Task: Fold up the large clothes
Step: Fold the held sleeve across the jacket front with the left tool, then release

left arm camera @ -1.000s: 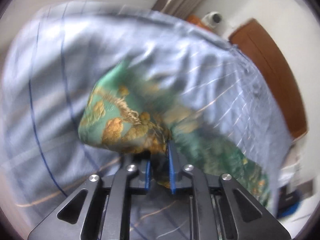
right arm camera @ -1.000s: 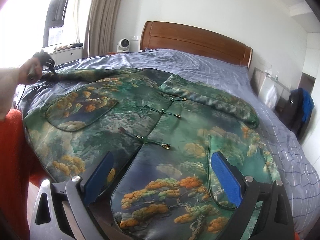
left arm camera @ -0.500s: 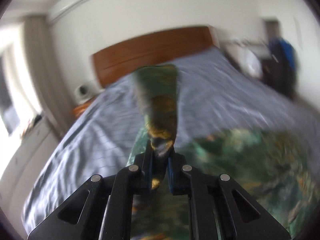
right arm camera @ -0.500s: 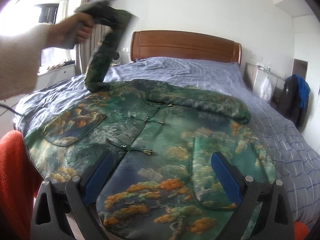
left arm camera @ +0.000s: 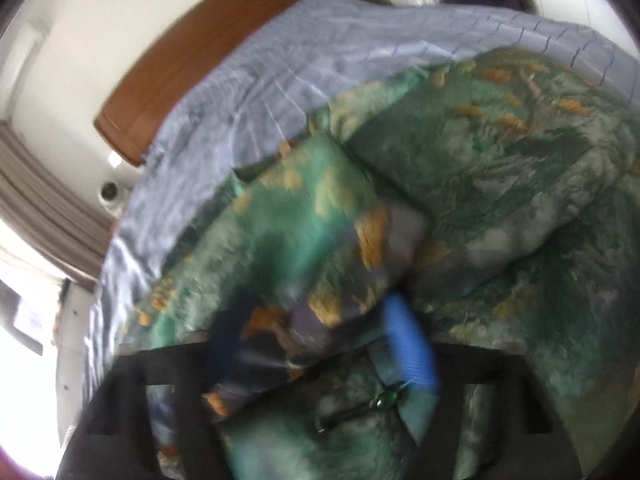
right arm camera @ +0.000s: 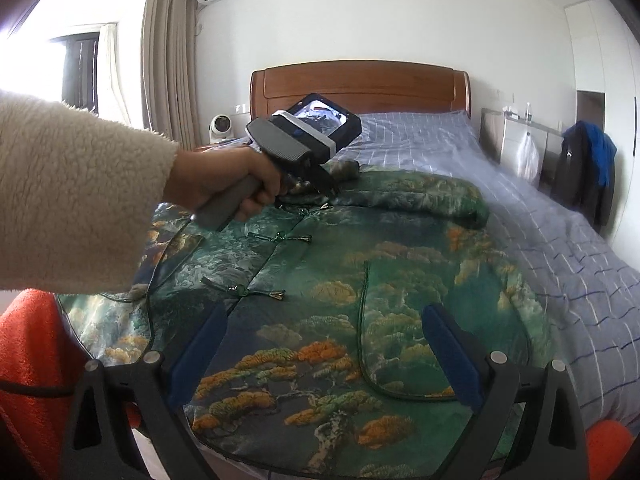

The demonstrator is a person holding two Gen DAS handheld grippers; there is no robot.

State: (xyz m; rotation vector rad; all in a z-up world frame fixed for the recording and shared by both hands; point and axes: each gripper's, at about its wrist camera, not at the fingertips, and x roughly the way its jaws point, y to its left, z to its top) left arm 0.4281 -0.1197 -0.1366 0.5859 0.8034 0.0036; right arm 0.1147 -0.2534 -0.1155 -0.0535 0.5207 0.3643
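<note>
A green brocade jacket [right arm camera: 360, 280] with orange pine print and knot buttons lies front up on the bed. One sleeve [right arm camera: 420, 196] is folded across its chest. A hand in a cream fleece sleeve holds my left gripper [right arm camera: 326, 190] over the collar area. In the blurred left wrist view my left gripper [left arm camera: 316, 340] has its jaws opening, and the other sleeve's cuff [left arm camera: 320, 264] lies loose between the blue pads [left arm camera: 410, 344]. My right gripper [right arm camera: 324, 344] hovers open over the jacket's hem, nothing between its fingers.
The bed has a blue checked cover [right arm camera: 560, 248] and a wooden headboard [right arm camera: 360, 84]. A small white fan [right arm camera: 220, 126] sits on the nightstand at the left. Dark and blue clothes [right arm camera: 588, 168] hang at the right. Orange fabric [right arm camera: 28, 344] is at the lower left.
The left gripper swung the sleeve from the bed's left side up and over onto the jacket's chest, rolled, and its jaws came apart. The right gripper shifted slightly.
</note>
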